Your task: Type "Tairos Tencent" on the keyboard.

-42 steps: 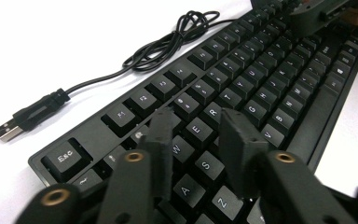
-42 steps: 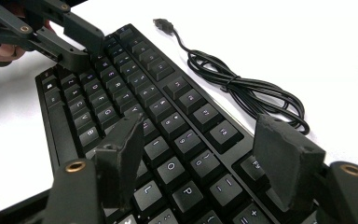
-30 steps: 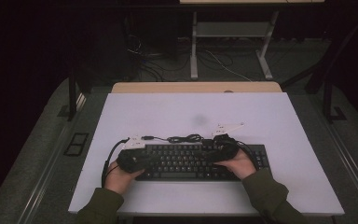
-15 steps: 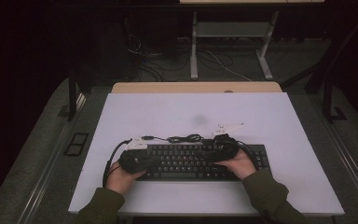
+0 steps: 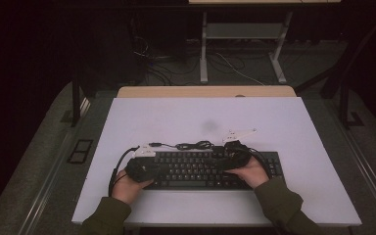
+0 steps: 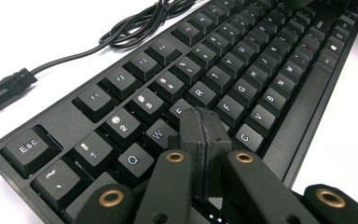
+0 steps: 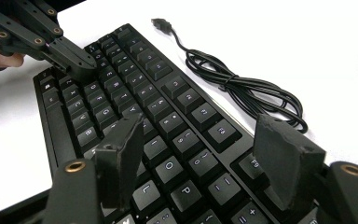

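From the high view, a black keyboard (image 5: 200,170) lies on the white table (image 5: 284,122), with a hand at each end.

In the left gripper view, the left gripper (image 6: 206,122) has its jaws pressed together over the E and D keys.

In the right gripper view, the right gripper (image 7: 200,149) has its jaws wide apart above the keys, and the keyboard's cable (image 7: 242,91) lies coiled beside it.

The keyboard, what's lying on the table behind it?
Behind the keyboard lies its coiled black cable, ending in a USB plug, on the white table. The grippers hide part of the back edge.
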`<state>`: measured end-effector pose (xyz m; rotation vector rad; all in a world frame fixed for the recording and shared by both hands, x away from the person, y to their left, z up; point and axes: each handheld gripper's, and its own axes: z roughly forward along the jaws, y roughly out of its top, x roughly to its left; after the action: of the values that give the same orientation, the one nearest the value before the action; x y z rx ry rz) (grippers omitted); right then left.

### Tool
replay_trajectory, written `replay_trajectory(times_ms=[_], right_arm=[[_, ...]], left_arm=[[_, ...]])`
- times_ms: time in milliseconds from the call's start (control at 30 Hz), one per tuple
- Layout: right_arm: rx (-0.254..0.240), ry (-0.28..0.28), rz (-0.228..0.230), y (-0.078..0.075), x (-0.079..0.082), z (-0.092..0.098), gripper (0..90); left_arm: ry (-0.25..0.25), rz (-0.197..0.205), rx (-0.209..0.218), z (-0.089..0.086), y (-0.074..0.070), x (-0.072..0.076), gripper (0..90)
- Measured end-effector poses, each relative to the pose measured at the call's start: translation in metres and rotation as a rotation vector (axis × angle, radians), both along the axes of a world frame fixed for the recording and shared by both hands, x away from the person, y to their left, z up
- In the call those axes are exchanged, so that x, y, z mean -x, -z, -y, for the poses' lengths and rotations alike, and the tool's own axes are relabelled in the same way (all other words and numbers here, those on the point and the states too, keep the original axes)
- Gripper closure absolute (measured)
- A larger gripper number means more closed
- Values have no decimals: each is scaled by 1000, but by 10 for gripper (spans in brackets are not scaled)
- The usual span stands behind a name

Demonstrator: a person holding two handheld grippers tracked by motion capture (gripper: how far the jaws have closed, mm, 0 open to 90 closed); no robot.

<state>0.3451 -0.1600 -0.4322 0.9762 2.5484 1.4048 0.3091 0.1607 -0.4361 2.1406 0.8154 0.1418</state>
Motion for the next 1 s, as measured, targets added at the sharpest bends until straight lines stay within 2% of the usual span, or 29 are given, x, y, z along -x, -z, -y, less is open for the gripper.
replay_trajectory(times_ms=[300, 633, 800, 1000], right_arm=[[-4, 3, 3, -1, 0, 0, 331], [-6, 5, 3, -1, 0, 1, 331], [-6, 9, 5, -1, 0, 1, 331], [-11, 9, 7, -2, 1, 2, 342]], left_arm=[[-2, 4, -2, -1, -1, 0, 892], [-12, 16, 18, -1, -5, 1, 889], [-14, 20, 30, -2, -6, 2, 843], [-19, 15, 52, -3, -6, 1, 702]])
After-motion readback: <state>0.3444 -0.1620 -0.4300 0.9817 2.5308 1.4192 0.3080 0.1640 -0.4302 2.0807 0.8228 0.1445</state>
